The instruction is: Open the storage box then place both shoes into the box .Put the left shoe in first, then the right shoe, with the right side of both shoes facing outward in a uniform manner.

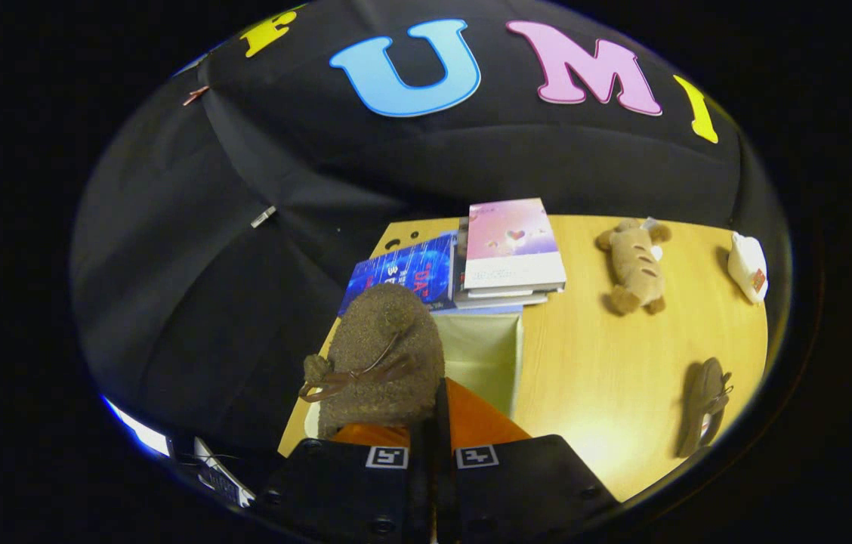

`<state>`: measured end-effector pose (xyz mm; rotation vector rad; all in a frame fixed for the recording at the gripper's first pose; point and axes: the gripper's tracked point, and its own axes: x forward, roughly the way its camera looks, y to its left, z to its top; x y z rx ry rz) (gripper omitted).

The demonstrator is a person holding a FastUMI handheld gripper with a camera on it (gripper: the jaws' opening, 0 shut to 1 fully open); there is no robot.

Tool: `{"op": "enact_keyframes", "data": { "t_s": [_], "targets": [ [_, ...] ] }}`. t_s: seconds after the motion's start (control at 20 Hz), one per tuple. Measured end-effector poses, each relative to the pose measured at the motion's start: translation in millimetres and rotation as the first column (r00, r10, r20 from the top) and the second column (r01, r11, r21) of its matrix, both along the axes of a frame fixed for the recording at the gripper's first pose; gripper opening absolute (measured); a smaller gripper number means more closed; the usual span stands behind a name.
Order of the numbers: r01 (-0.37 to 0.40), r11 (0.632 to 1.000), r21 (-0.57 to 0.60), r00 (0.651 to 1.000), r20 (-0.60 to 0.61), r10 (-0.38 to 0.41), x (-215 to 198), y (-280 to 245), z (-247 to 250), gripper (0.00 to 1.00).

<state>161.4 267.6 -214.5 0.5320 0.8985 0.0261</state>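
Brown suede, the shoe [381,355] hangs pinched in the gripper [437,423], toe at twelve o'clock, over the open box [483,355] just ahead, while the other shoe [705,404] lies at three o'clock on the table [607,363].

Fuzzy matt suede shoe [381,355], smooth pale wood-grain table [622,363], glossy-covered books [513,245], plush toy [634,264].

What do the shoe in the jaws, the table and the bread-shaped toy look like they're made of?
The shoe, held between the closed jaws of the gripper: a fuzzy brown, suede-like or felted fabric with a matte, speckled nap and a thin cord lace. The table: pale wood or wood-look laminate, smooth, with faint grain and a soft sheen. The bread-shaped toy: probably plush fabric, soft and matte.
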Motion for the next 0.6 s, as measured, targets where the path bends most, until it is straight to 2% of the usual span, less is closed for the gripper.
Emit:
{"op": "enact_keyframes", "data": {
  "t_s": [0.3, 0.5, 0.55, 0.6],
  "targets": [
    [-0.005, 0.998, -0.057, 0.994, -0.108, -0.001, 5.5, 27.1, -48.9, 0.08],
    [-0.03, 0.999, -0.04, 0.989, -0.148, 0.024, 3.1, 45.1, -62.9, 0.09],
    [-0.04, 0.999, -0.014, 0.988, -0.147, 0.038, 4.2, 52.4, -62.6, 0.11],
    [-0.058, 0.998, 0.015, 0.987, -0.149, 0.06, 3.5, 61.6, -61.5, 0.18]
  ]
}}
